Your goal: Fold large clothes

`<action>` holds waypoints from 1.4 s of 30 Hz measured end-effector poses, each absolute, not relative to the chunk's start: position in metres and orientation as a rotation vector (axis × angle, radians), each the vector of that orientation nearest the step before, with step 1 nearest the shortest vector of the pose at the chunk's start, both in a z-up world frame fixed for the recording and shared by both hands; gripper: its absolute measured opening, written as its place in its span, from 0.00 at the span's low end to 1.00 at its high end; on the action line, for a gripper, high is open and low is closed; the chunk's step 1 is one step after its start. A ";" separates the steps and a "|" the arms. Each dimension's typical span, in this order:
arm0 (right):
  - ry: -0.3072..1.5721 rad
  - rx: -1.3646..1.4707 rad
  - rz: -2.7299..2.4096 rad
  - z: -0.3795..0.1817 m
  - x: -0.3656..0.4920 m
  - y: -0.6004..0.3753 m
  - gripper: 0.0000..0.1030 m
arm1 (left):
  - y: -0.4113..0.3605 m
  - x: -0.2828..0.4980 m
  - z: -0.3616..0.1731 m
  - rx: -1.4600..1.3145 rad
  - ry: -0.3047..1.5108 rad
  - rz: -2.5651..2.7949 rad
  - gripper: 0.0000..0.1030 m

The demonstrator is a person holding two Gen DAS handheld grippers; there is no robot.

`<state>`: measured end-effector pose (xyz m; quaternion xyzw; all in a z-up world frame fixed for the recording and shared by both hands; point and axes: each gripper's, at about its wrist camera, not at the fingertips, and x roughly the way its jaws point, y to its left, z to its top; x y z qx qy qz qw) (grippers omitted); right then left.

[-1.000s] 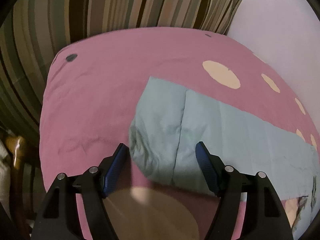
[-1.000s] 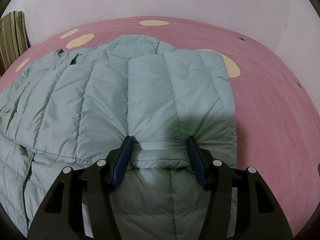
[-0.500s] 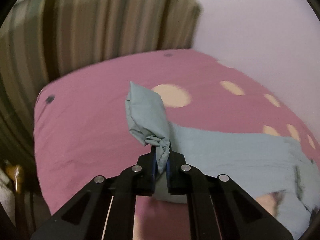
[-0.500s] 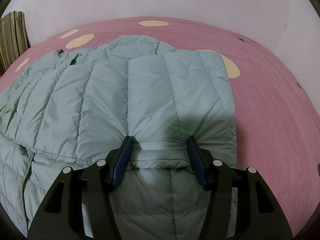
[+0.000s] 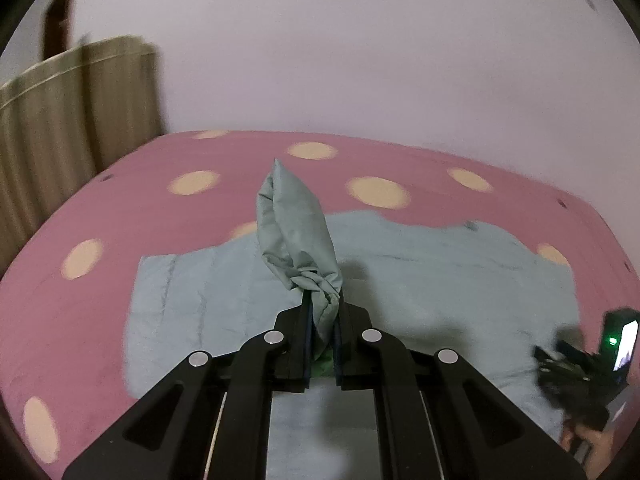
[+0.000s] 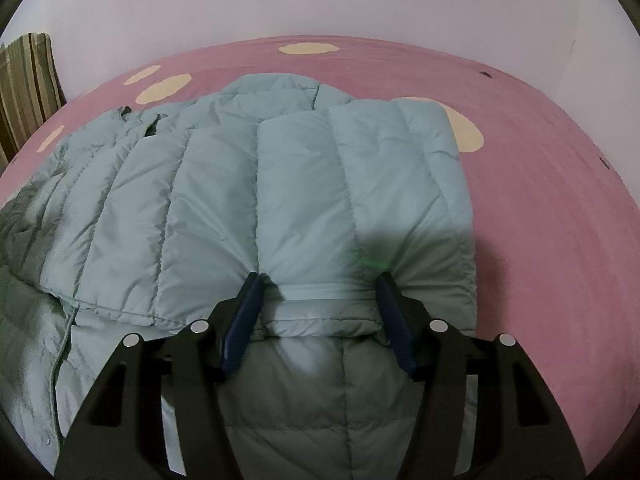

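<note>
A pale blue-green quilted down jacket (image 6: 248,184) lies spread on a pink bed cover (image 6: 540,184) with cream dots. My left gripper (image 5: 322,320) is shut on the jacket's sleeve end (image 5: 298,236), which sticks up bunched above the jacket body (image 5: 420,280). My right gripper (image 6: 320,300) is open, its blue pads (image 6: 244,312) pressed down either side of a folded sleeve's cuff edge (image 6: 324,296) on the jacket. The right gripper also shows in the left wrist view (image 5: 580,364) at the lower right.
A white wall (image 5: 360,60) runs behind the bed. A striped brown cushion or headboard (image 5: 72,120) stands at the left, also in the right wrist view (image 6: 24,88). Bare pink cover (image 5: 80,300) lies left of the jacket.
My left gripper shut on the sleeve end, lifted it off the bed and swung right toward the jacket body. My right gripper stayed still, open on the folded sleeve.
</note>
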<state>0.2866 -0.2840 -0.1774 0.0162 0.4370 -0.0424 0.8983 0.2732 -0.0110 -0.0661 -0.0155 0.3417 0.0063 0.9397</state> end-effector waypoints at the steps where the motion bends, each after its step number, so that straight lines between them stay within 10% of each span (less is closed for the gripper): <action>1: 0.905 0.035 -0.087 -0.177 0.287 -0.284 0.58 | -0.026 0.276 -0.069 -0.016 0.705 -0.004 0.07; 13: 0.903 0.046 -0.078 -0.178 0.286 -0.282 0.61 | -0.130 0.314 -0.147 0.100 0.866 -0.164 0.11; 18: 0.903 0.051 -0.078 -0.178 0.285 -0.283 0.61 | -0.131 0.298 -0.130 0.117 0.815 -0.178 0.63; 20: 0.902 0.051 -0.078 -0.178 0.285 -0.282 0.61 | -0.126 0.284 -0.114 0.123 0.764 -0.184 0.70; 41: 0.905 0.200 0.172 -0.130 0.311 -0.192 0.62 | 0.081 0.238 -0.105 0.020 0.733 0.221 0.71; 42: 0.922 0.203 0.186 -0.134 0.316 -0.186 0.51 | 0.083 0.238 -0.107 0.020 0.737 0.223 0.71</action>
